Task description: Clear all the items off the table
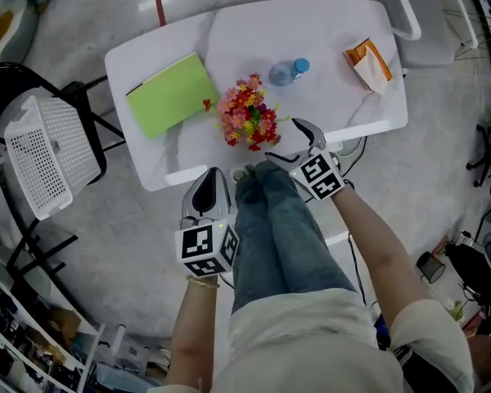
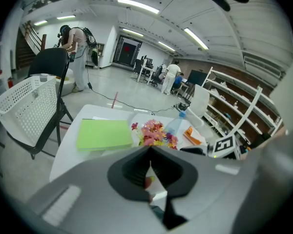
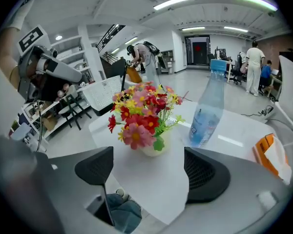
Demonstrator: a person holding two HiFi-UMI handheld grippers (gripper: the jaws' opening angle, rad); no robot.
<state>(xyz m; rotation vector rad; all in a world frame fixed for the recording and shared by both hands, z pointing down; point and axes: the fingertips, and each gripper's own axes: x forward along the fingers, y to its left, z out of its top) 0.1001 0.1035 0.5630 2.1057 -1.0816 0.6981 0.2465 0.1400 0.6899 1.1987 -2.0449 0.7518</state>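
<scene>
**Table clearing, first pick pending: four items on the table, none taken up.**

On the white table (image 1: 327, 23): one green folder (image 1: 171, 94), one pot of flowers (image 1: 247, 113), one water bottle (image 1: 287, 71) and one orange packet (image 1: 368, 65), possibly tissues, too small to tell. One white basket (image 1: 45, 154) sits on a chair (image 1: 16, 76) to the left. The right gripper (image 1: 290, 142) is spread wide and empty at the near table edge, facing the flowers. The left gripper (image 1: 210, 178) is pressed together, holding nothing. The next move likely calls for the jaws to go round the pot, low beneath the blooms.

Blue jeans (image 1: 288, 234), cream shirt (image 1: 311, 338), gold bracelet (image 1: 202, 282)
</scene>
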